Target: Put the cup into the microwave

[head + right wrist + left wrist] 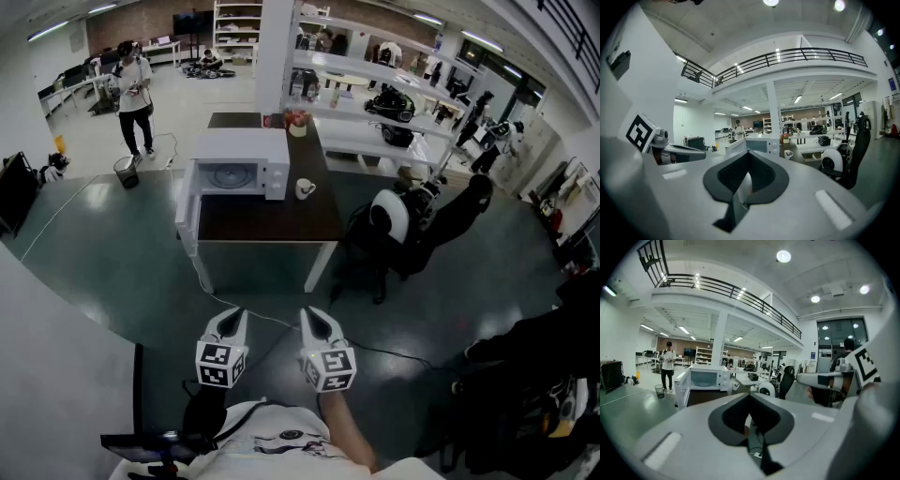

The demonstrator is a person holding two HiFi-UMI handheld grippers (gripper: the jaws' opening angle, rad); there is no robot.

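Cup [305,188] stands on the bench [272,225] just right of the microwave [239,169], whose door [185,214] hangs open. Both are well apart from me. My left tongs [232,317] and right tongs [317,317] are closed tip to tip, holding nothing. The risks, as I judge them: arriving with tongs unopened would knock the cup toward the bench's right edge. A pinch on the handle, which seems to face right though it shows too small to be sure, could let it swing against the oven's frame.
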